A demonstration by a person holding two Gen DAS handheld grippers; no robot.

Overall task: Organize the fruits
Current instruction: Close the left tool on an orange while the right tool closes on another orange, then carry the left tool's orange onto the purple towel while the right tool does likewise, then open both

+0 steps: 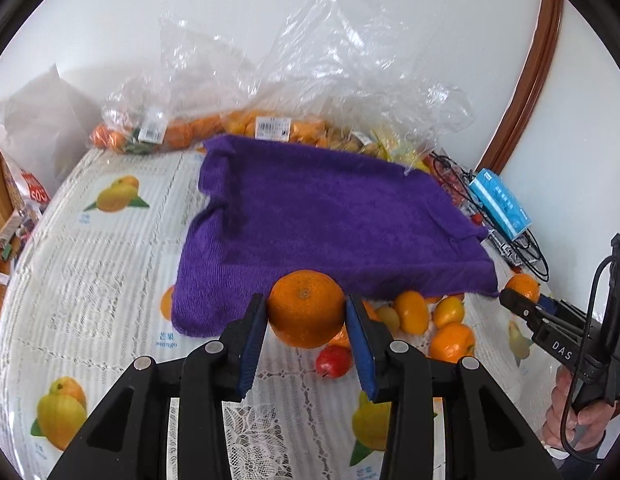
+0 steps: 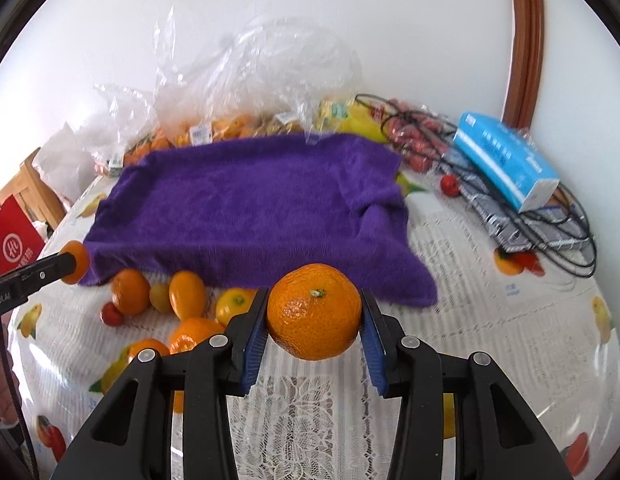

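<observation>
My left gripper (image 1: 306,312) is shut on an orange tangerine (image 1: 306,308), held above the table at the near edge of a purple towel (image 1: 321,216). My right gripper (image 2: 313,320) is shut on another tangerine (image 2: 313,316), also at the towel's (image 2: 250,208) near edge. Each gripper shows in the other's view: the right one at far right (image 1: 509,294) with its fruit (image 1: 523,286), the left one at far left (image 2: 76,262). Loose oranges, kumquats (image 2: 188,294) and a small red fruit (image 1: 333,362) lie on the tablecloth between the grippers.
Clear plastic bags of oranges (image 1: 270,124) and other fruit line the wall behind the towel. A blue box (image 2: 505,160) lies on black cables (image 2: 549,236) at the right. A red packet (image 2: 14,240) and wooden chair sit at the left table edge.
</observation>
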